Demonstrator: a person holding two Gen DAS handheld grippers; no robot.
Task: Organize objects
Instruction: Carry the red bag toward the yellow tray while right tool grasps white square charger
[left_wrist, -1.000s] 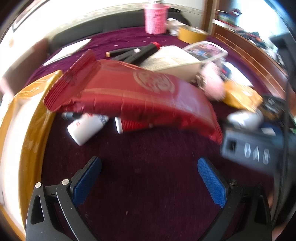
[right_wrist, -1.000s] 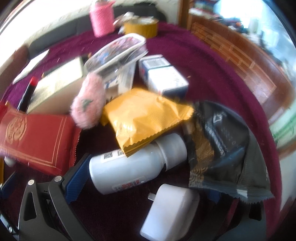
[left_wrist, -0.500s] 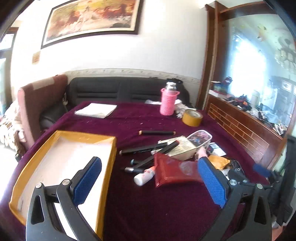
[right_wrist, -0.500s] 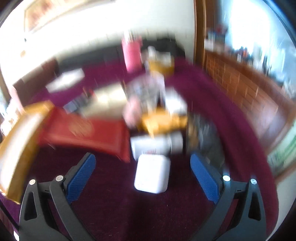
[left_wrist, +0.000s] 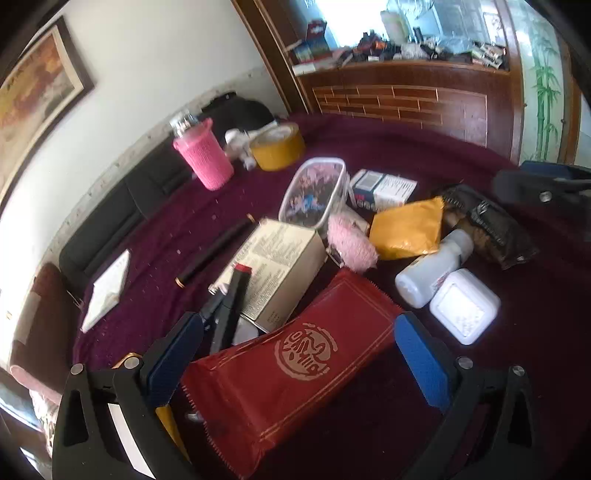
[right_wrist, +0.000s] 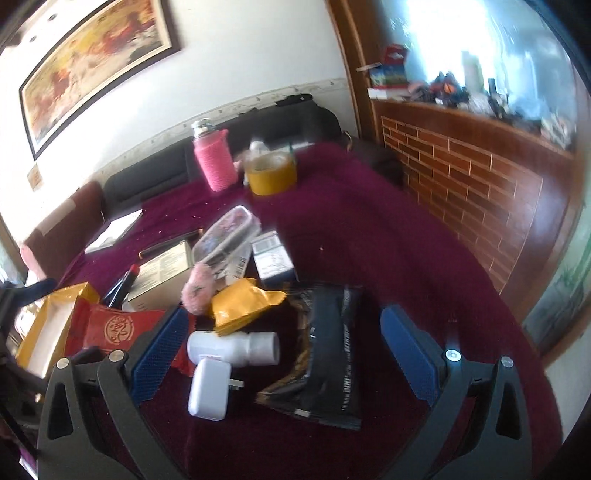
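Note:
A red snack packet (left_wrist: 295, 369) lies on the purple cloth, and my left gripper (left_wrist: 295, 360) is open with a blue finger on either side of it, not touching it. The yellow tray's (left_wrist: 168, 417) edge peeks out behind the left finger. My right gripper (right_wrist: 284, 354) is open too, hovering over a white bottle (right_wrist: 232, 349), a white plug adapter (right_wrist: 208, 387) and a black packet (right_wrist: 332, 354). A yellow packet (right_wrist: 243, 306) and a pink fluffy thing (right_wrist: 199, 288) lie just beyond. The red packet (right_wrist: 110, 328) and yellow tray (right_wrist: 48, 325) sit at the left.
Further back lie a beige box (left_wrist: 280, 258) with black markers (left_wrist: 229, 306) on it, a clear pouch (left_wrist: 314, 188), a blue-white box (left_wrist: 384, 186), a pink bottle (left_wrist: 203, 155) and a tape roll (left_wrist: 277, 147). A brick-patterned wooden wall (right_wrist: 461, 177) bounds the right side.
Half a second ago the left gripper was far back over the tray; now it is close over the red packet. The right view has steadied from a blurred swing, with the same clutter under it.

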